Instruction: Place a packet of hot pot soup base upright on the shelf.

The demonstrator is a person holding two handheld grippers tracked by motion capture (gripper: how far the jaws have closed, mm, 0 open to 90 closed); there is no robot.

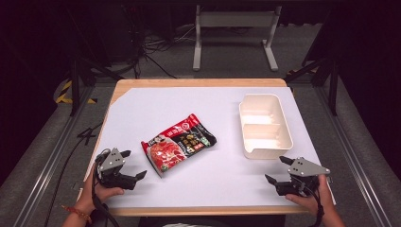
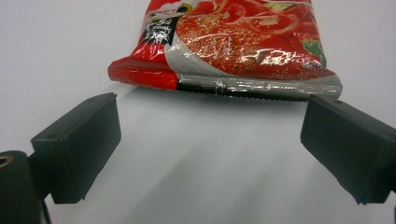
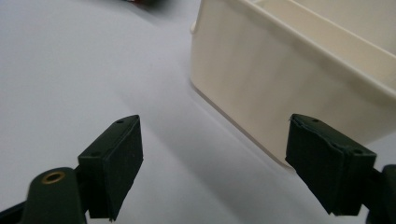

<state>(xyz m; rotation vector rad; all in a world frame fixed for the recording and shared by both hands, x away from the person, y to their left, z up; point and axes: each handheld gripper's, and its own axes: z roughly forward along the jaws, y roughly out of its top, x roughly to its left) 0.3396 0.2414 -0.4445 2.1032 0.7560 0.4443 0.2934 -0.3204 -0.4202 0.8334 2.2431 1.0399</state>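
The bag [image 1: 178, 144] just past the left tongs [image 1: 133, 164] is red with a silver edge, a black patch and a picture of red food with green bits. The box [image 1: 264, 125] by the right tongs [image 1: 278, 170] is cream. Both tongs are black with grey tops. The mat [image 1: 142, 109] under them is white.

A wooden table [image 1: 142, 84] under a white sheet [image 1: 156, 106] is sitting on grey carpet [image 1: 38, 156]. Beyond the table a white metal stand [image 1: 235, 21] is standing, cables [image 1: 156, 45] trailing beside it. Black drapes are darkening everything around the table.
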